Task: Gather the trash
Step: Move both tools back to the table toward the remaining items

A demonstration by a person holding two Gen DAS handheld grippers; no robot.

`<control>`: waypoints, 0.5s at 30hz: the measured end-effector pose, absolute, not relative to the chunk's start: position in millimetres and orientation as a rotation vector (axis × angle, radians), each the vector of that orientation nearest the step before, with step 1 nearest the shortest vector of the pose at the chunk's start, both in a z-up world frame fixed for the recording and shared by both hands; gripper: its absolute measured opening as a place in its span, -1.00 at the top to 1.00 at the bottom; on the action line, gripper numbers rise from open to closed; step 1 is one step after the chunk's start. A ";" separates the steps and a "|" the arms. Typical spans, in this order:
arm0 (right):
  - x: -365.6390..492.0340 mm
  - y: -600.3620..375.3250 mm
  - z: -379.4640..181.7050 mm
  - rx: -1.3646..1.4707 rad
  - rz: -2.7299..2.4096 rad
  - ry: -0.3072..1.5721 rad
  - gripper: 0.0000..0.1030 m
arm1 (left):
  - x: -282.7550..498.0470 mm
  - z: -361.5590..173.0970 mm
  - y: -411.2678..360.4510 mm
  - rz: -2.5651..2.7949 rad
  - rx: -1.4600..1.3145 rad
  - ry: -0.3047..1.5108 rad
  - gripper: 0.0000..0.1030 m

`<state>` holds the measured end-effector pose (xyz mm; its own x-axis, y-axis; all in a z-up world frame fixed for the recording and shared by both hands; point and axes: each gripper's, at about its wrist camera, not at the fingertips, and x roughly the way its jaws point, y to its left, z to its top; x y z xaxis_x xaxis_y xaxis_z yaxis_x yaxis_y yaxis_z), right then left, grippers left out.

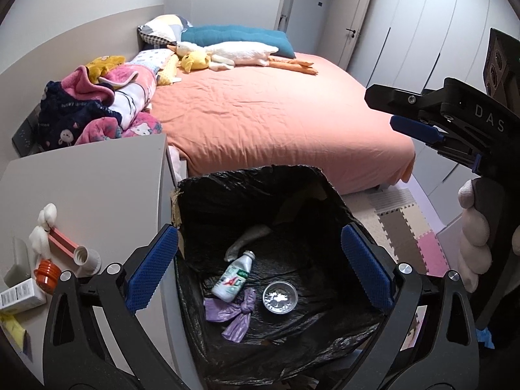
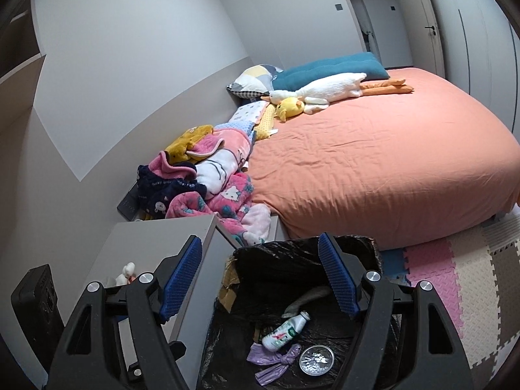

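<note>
Both claws hang over the black-bag-lined trash bin (image 1: 195,195), each spread wide with nothing between its blue pads. Below the left claw (image 1: 260,269) lie a small white plastic drink bottle (image 1: 232,276), a knotted lilac plastic bag (image 1: 235,313) and a shallow round foil cup (image 1: 279,297) — all already on the bin's floor. The right claw (image 2: 260,279) sees the same three from its own side; in the left view it shows off to the right, held by a gloved hand (image 1: 474,227).

What is left to collect seems to sit on the grey bench (image 1: 81,195), left of the left claw: an orange ribbed cap (image 1: 47,273), a white tube mouth (image 1: 86,258), a small carton (image 1: 21,295). These look light and stiff; the cap may be slippery, so a hold across its ribbed sides seems best, and the carton across its narrow faces.

The bench edge stands just beside the bin rim, leaving little slack there — above the bin and toward the orange-sheeted bed (image 1: 276,113) the room is open.
</note>
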<state>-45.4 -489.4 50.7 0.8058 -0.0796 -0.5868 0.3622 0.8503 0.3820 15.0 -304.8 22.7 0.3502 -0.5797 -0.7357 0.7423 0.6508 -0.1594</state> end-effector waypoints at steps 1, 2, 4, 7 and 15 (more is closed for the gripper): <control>-44.0 -487.3 50.7 0.503 -0.241 0.593 -0.45 | 14.7 23.2 -302.5 -0.862 0.214 0.853 -0.88; -42.3 -485.6 50.8 0.501 -0.236 0.594 -0.45 | 15.0 23.6 -302.0 -0.859 0.213 0.851 -0.88; -39.0 -481.6 50.5 0.496 -0.221 0.598 -0.45 | 15.2 24.4 -298.8 -0.851 0.210 0.848 -0.88; -34.9 -475.3 51.6 0.487 -0.200 0.603 -0.45 | 17.0 25.7 -293.0 -0.838 0.203 0.845 -0.88; -17.7 -452.6 51.7 0.469 -0.134 0.621 -0.45 | 21.9 27.0 -271.5 -0.786 0.182 0.844 -0.88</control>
